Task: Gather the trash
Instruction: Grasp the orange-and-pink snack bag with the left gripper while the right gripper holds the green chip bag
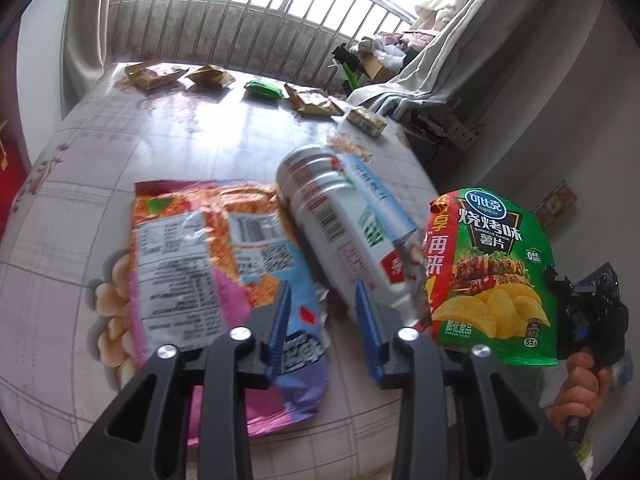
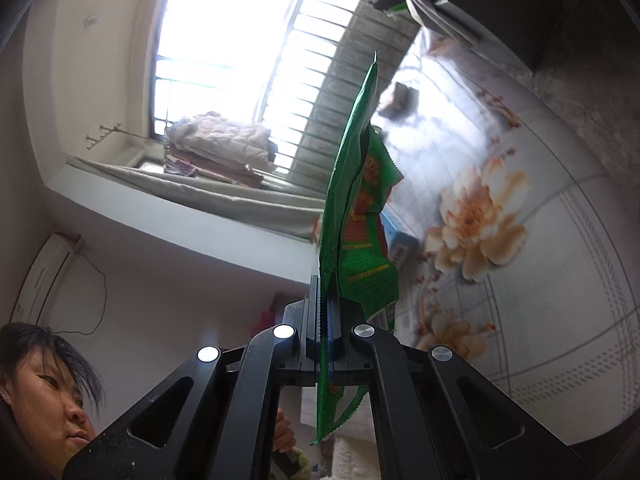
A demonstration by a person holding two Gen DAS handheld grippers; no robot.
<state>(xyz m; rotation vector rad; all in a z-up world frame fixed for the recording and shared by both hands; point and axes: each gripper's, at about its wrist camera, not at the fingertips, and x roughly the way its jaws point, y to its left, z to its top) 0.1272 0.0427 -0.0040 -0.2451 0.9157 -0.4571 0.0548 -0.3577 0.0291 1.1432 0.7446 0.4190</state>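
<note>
My left gripper (image 1: 323, 300) is open, low over the table, its blue fingers (image 1: 280, 316) straddling the edge of a flat pink and orange snack bag (image 1: 208, 256) and the base of a lying white can-shaped container (image 1: 340, 232). My right gripper (image 2: 325, 304) is shut on a green barbecue chip bag (image 2: 352, 208) and holds it in the air, edge-on in its own view. In the left wrist view the same chip bag (image 1: 492, 276) hangs at the right, with the right gripper (image 1: 560, 304) behind its right edge.
The table (image 1: 120, 144) has a floral cloth. Several small wrappers (image 1: 208, 76) and a green packet (image 1: 264, 89) lie along its far edge by a railing (image 1: 248, 28). A curtain and clutter stand at the far right. A person's face (image 2: 44, 400) shows at lower left.
</note>
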